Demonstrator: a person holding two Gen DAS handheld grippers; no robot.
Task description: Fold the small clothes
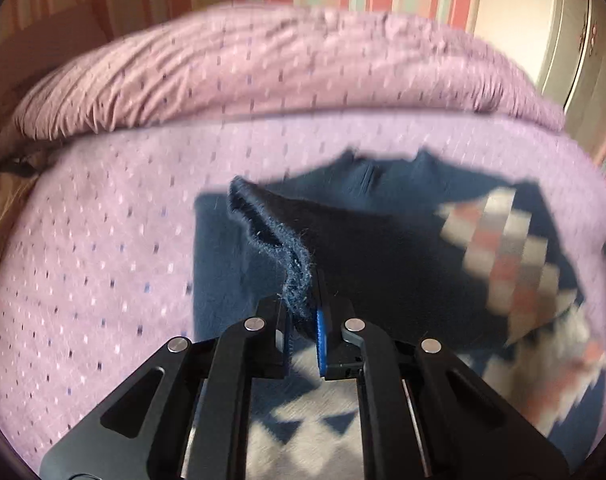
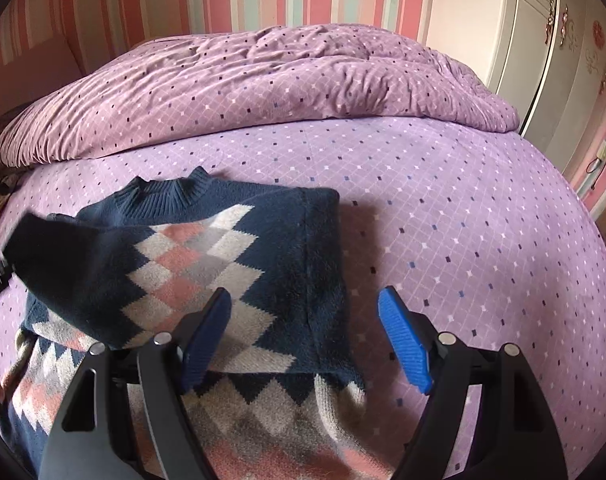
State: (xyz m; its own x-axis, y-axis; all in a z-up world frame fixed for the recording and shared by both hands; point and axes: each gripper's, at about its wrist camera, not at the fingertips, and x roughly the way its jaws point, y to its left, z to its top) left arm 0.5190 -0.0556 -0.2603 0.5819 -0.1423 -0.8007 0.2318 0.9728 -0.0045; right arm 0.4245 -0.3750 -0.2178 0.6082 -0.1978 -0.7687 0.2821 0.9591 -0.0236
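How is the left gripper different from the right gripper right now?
The left gripper is shut on the navy knitted sweater's sleeve edge; the right gripper is open and holds nothing. The left lifts fabric; the right hovers above the sweater. Both are black with blue pads.

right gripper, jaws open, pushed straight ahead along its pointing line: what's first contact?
Probably the right-hand edge of the folded navy knit sweater with pink and white diamonds, or the purple diamond-print bedsheet just beside it. The right gripper points down there; depth is unclear.
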